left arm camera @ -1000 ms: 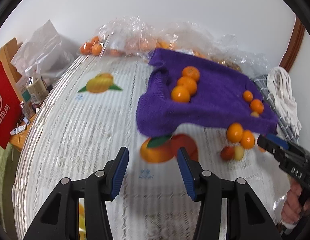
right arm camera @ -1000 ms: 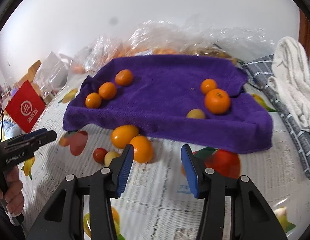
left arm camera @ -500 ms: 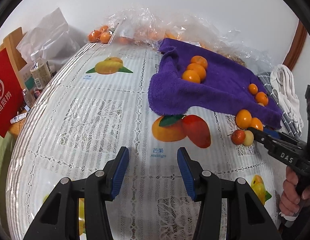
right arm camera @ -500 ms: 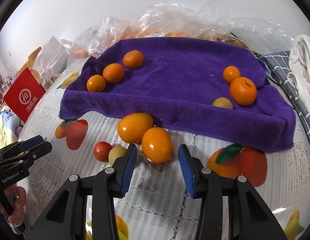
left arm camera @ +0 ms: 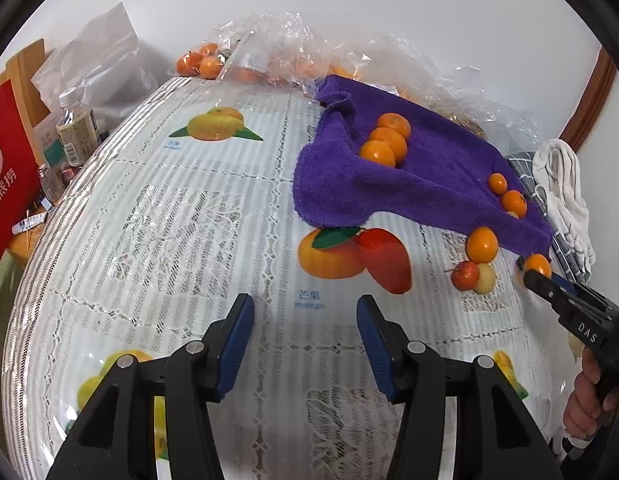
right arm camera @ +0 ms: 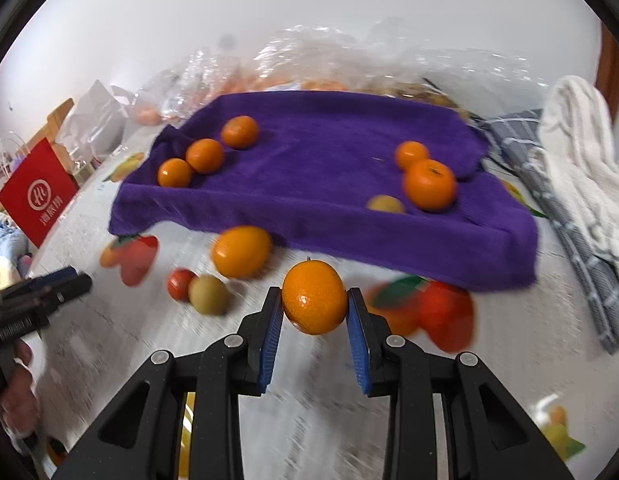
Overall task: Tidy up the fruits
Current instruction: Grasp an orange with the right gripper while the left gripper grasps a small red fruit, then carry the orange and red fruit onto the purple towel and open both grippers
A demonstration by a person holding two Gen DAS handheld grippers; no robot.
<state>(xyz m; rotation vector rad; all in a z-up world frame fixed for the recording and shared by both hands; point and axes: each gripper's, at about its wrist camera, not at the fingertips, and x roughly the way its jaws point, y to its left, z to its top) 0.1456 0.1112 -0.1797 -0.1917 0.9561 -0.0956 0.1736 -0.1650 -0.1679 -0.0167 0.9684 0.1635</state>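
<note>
My right gripper (right arm camera: 314,293) is shut on an orange (right arm camera: 314,310), its blue pads pressing both sides, just in front of the purple towel (right arm camera: 329,168). On the towel's left lie three oranges (right arm camera: 205,155); on its right are two oranges (right arm camera: 429,184) and a small yellow fruit (right arm camera: 385,204). A loose orange (right arm camera: 241,251), a small red fruit (right arm camera: 181,283) and a yellow-green fruit (right arm camera: 208,294) rest on the tablecloth. My left gripper (left arm camera: 304,301) is open over the cloth with nothing between its fingers. In the left wrist view the right gripper (left arm camera: 527,270) shows with the orange (left arm camera: 538,264).
Clear plastic bags (left arm camera: 277,48) holding more oranges line the back of the table. A red paper bag (left arm camera: 5,168) and a bottle (left arm camera: 75,128) stand past the table's left edge. A white cloth (right arm camera: 577,168) and a grey checked cloth (right arm camera: 565,216) lie at the right.
My right gripper moved forward around the nearer loose orange and closed on it. My left gripper stayed open, its view shifting slightly away from the towel.
</note>
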